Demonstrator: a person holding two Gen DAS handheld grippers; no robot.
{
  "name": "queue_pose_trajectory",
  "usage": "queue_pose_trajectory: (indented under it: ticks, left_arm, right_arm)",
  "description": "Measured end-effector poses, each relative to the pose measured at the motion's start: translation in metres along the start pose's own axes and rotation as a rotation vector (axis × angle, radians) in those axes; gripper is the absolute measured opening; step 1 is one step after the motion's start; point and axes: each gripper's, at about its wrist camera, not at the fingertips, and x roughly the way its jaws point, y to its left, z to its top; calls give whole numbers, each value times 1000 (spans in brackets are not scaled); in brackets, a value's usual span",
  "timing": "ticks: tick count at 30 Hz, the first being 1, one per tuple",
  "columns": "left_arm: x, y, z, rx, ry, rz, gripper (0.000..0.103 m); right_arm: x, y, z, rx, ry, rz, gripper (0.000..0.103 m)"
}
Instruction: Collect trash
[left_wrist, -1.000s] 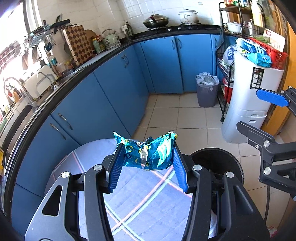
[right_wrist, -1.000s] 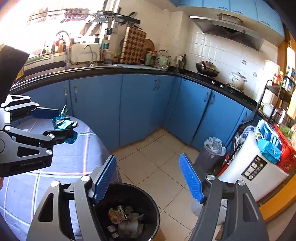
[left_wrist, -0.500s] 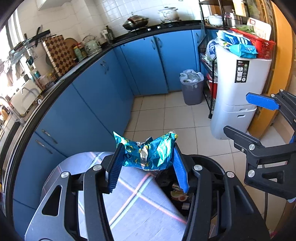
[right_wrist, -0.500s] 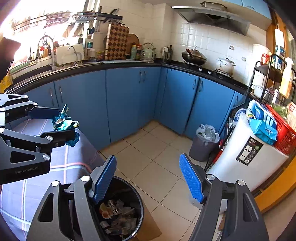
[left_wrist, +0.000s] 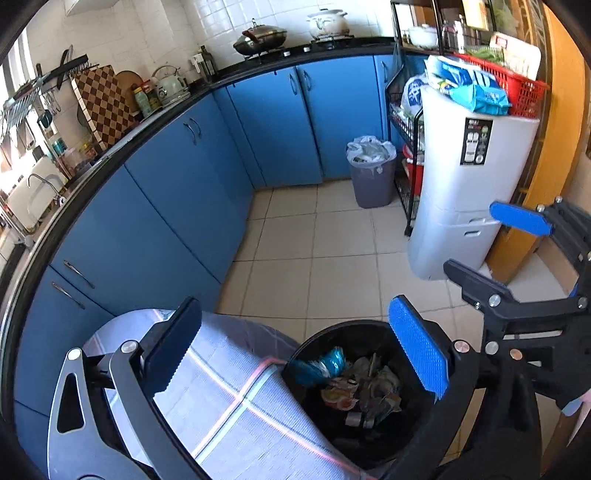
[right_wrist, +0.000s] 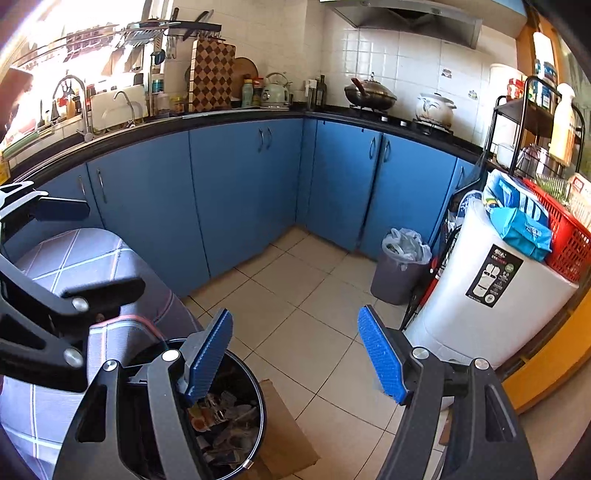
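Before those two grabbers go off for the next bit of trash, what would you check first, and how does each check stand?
1. Blue wrapper is inside the black bin: ok, it lies on the other trash.
2. Left gripper has let go: ok, its jaws are opening and nothing is between them.
3. Right gripper carries nothing: ok, open and empty.
4. Nothing hangs over the bin's rim: ok in the part that shows.
5. Room left in the bin: ok, the trash sits well below the rim.
6. More trash on the checked tablecloth: cannot tell, only a bare corner shows.
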Motion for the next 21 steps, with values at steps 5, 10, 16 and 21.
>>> queue_pose_trajectory:
  ticks: [5, 10, 16, 21]
  left_arm:
    - [11, 10, -2, -58, 49, -49, 100]
    - [13, 16, -5, -83, 57, -52, 100]
    - [8, 16, -7, -65, 45, -50, 100]
    - [3, 15, -9, -46, 26, -46, 100]
  right_arm:
    - [4, -1, -2, 5, 9, 1, 69]
    - [6, 2, -1, 4, 13, 14, 69]
    - [5, 8, 0, -4, 11, 21, 69]
    - [4, 9, 0, -8, 10, 21, 69]
